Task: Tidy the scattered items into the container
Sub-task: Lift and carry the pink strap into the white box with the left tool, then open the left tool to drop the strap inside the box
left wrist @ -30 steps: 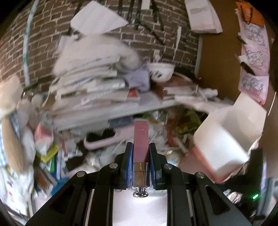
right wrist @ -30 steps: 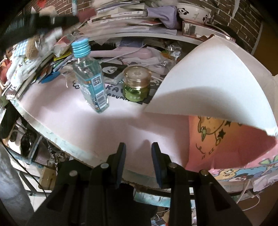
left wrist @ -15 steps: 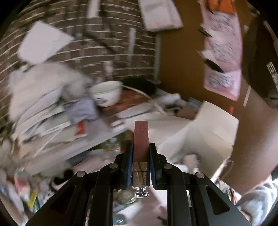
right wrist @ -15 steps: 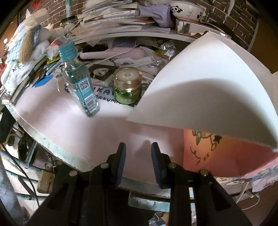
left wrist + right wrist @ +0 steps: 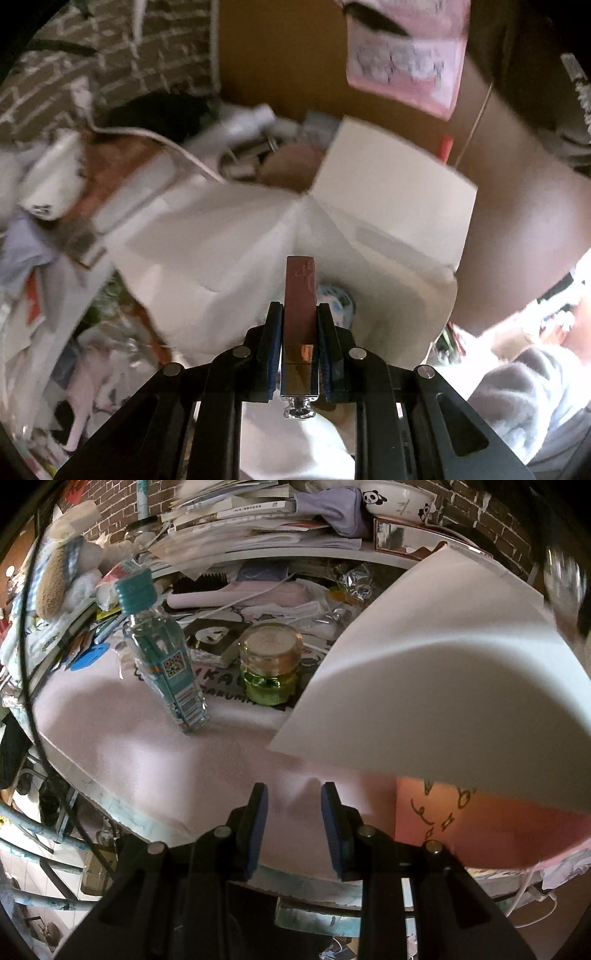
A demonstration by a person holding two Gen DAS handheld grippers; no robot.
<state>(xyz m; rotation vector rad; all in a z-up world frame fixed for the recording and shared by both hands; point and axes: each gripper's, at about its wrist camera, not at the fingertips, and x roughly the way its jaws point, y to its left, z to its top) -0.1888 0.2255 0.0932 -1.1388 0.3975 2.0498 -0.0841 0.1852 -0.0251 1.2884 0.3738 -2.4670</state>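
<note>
My left gripper (image 5: pixel 298 314) is shut on a dark red lipstick tube (image 5: pixel 300 291) with a gold base, held over the open white box (image 5: pixel 388 206). A small round item (image 5: pixel 338 295) lies inside the box behind the tube. In the right wrist view my right gripper (image 5: pixel 294 801) is open and empty above the pink table top (image 5: pixel 147 746). The box's white flap (image 5: pixel 443 672) fills the right side there, with its pink patterned wall (image 5: pixel 480 823) below. A clear bottle with a teal cap (image 5: pixel 162 653) and a green jar with a gold lid (image 5: pixel 271 664) stand on the table ahead.
A pink hairbrush (image 5: pixel 236 590), stacked books and papers (image 5: pixel 251 520), a panda bowl (image 5: pixel 397 498) and a plush toy (image 5: pixel 55 583) crowd the back by the brick wall. The table's front edge (image 5: pixel 129 812) runs just ahead of my right gripper. A person's arm (image 5: pixel 517 229) is right of the box.
My left gripper has swung right with the lipstick tube, from facing the cluttered shelf to over the open box. The right gripper has drifted slightly closer to the table, still open.
</note>
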